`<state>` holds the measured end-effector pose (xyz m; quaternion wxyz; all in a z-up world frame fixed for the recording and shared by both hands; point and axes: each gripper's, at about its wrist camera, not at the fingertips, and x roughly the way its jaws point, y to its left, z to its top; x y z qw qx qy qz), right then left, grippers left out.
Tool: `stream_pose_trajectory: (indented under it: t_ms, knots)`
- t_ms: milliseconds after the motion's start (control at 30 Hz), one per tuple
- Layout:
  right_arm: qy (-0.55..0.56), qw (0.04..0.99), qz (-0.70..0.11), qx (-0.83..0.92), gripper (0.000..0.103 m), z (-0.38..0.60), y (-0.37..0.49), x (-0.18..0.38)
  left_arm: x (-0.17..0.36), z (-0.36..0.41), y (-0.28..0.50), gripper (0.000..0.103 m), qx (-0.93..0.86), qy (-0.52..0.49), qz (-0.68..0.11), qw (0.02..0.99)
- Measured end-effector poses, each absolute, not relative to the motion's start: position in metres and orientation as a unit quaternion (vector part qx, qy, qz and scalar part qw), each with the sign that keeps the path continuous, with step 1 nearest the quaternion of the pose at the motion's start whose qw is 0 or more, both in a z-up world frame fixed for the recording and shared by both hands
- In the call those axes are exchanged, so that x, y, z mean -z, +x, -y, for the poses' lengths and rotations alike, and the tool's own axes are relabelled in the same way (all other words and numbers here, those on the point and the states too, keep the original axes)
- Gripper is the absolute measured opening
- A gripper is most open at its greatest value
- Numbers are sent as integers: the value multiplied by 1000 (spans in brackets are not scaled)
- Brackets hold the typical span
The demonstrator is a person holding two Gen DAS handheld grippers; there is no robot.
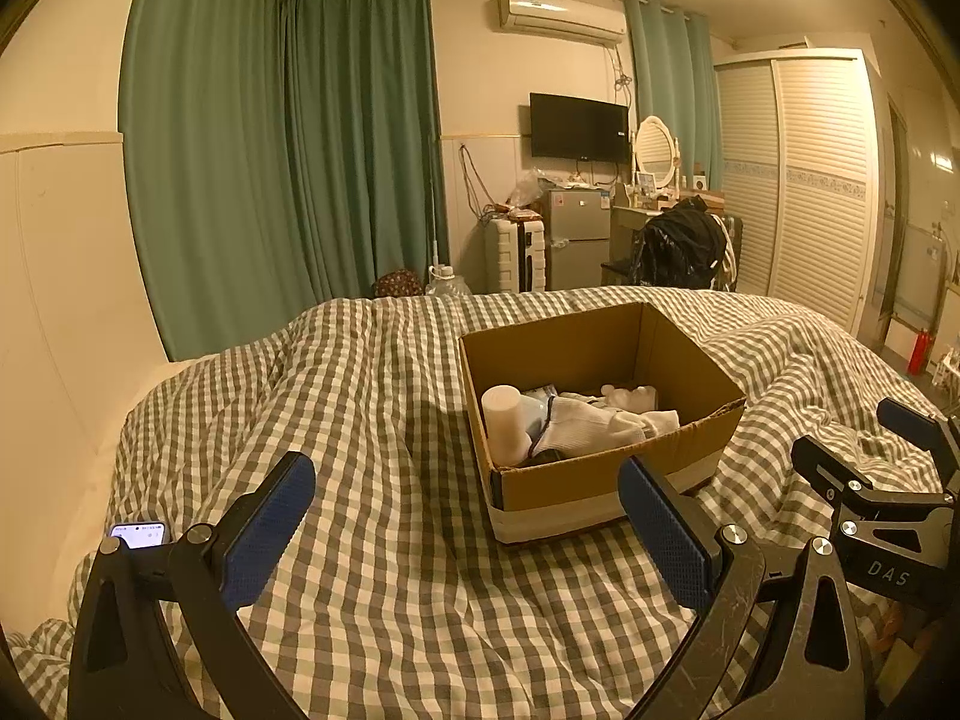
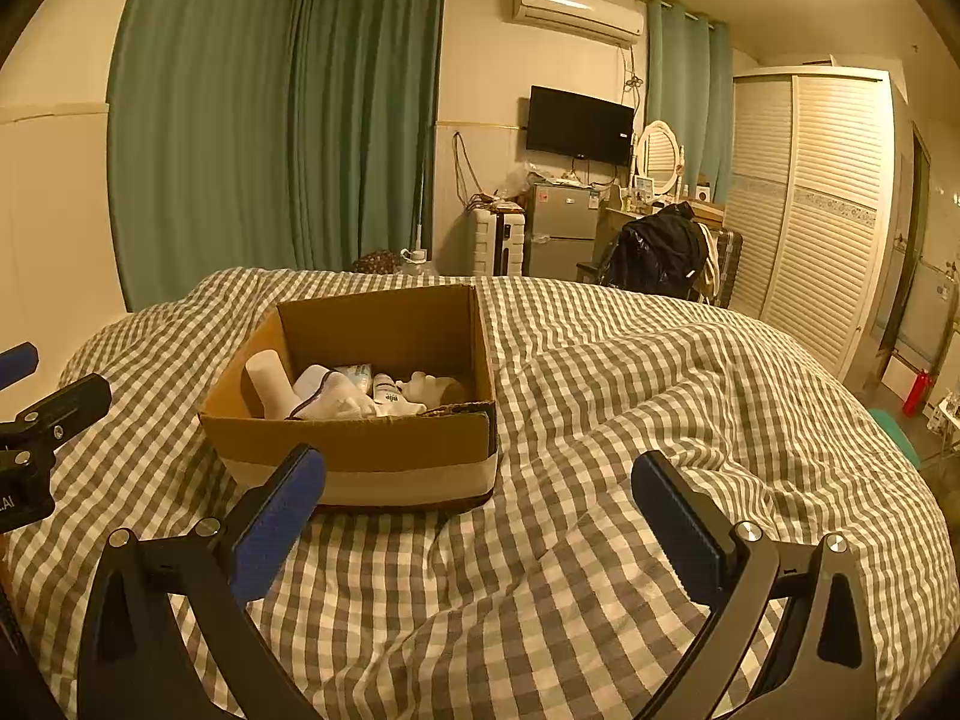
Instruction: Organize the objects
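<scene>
Box (image 1: 600, 480) sits on the bed (image 1: 390, 540), full of socks (image 1: 591, 420).
Left gripper (image 1: 468, 531) and right gripper (image 2: 479, 519) hang wide apart, holding nothing.

A: What blocks the way ahead?

B: An open brown cardboard box (image 1: 606, 474) sits on the rumpled grey-and-white checked quilt (image 1: 390, 600). Its four upright walls ring white socks (image 1: 591, 423) and a pale upright cylinder (image 1: 504, 423), so entry is only from above.

A: Where is there free room?

B: Bare quilt lies between both wide-open grippers and the box. To the box's right, the quilt (image 2: 660, 420) runs open, with raised folds. A lit phone (image 1: 139, 534) lies at the far left edge.
</scene>
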<state>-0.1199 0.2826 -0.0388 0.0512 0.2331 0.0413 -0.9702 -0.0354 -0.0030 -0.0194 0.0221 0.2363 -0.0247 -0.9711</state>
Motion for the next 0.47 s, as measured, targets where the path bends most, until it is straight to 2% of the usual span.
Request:
stream_pose_trajectory:
  t_ms: [467]
  knots:
    - [235, 51, -40, 970, 103, -281, -120, 39, 19, 2, -34, 103, 971, 236, 25, 11]
